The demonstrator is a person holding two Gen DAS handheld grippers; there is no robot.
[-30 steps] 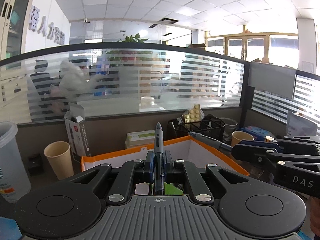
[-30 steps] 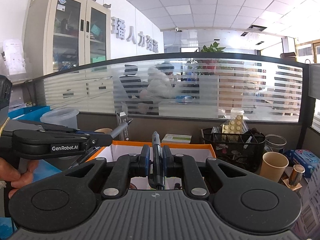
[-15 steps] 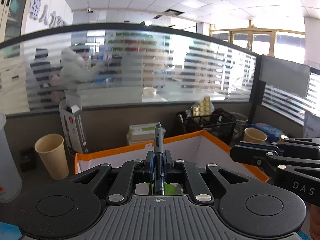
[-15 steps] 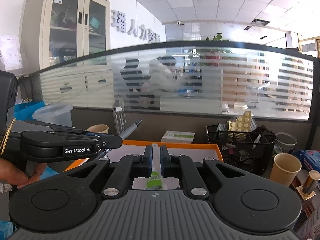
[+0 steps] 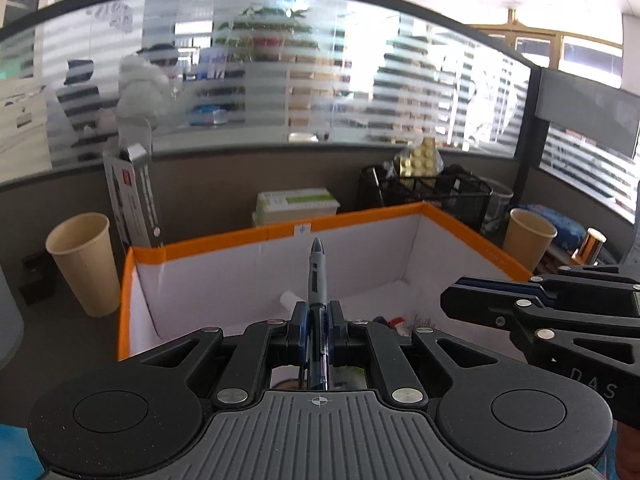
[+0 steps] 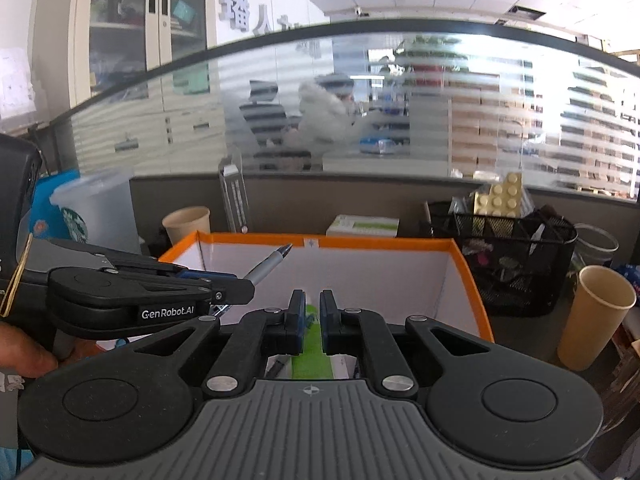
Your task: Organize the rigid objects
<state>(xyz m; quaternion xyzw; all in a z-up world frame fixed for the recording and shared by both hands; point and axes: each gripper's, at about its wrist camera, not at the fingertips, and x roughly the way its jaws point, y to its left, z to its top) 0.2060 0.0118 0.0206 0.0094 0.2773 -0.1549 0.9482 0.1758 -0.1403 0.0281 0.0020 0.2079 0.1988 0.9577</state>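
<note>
My left gripper (image 5: 318, 308) is shut on a dark blue pen (image 5: 317, 272) that points forward over the orange-rimmed white box (image 5: 248, 236). In the right wrist view that pen (image 6: 268, 266) sticks out of the left gripper (image 6: 240, 294) at the box's near-left corner. My right gripper (image 6: 311, 300) is shut with nothing between its fingers, and hovers over the box (image 6: 380, 243). Below it a green item (image 6: 312, 364) lies inside the box. From the left wrist view the right gripper (image 5: 452, 304) reaches in from the right, above the box's near-right side.
Paper cups (image 5: 82, 264) (image 5: 528, 236) stand on either side of the box. Behind it are a green-and-white carton (image 5: 296, 202), a tall upright carton (image 5: 132, 196) and a black mesh basket (image 5: 440, 196). A clear plastic cup (image 6: 96, 212) stands at the far left. A hand (image 6: 24, 352) holds the left gripper.
The pen that my right gripper held a second ago is gone from its jaws. Both grippers have moved forward and down over the box.
</note>
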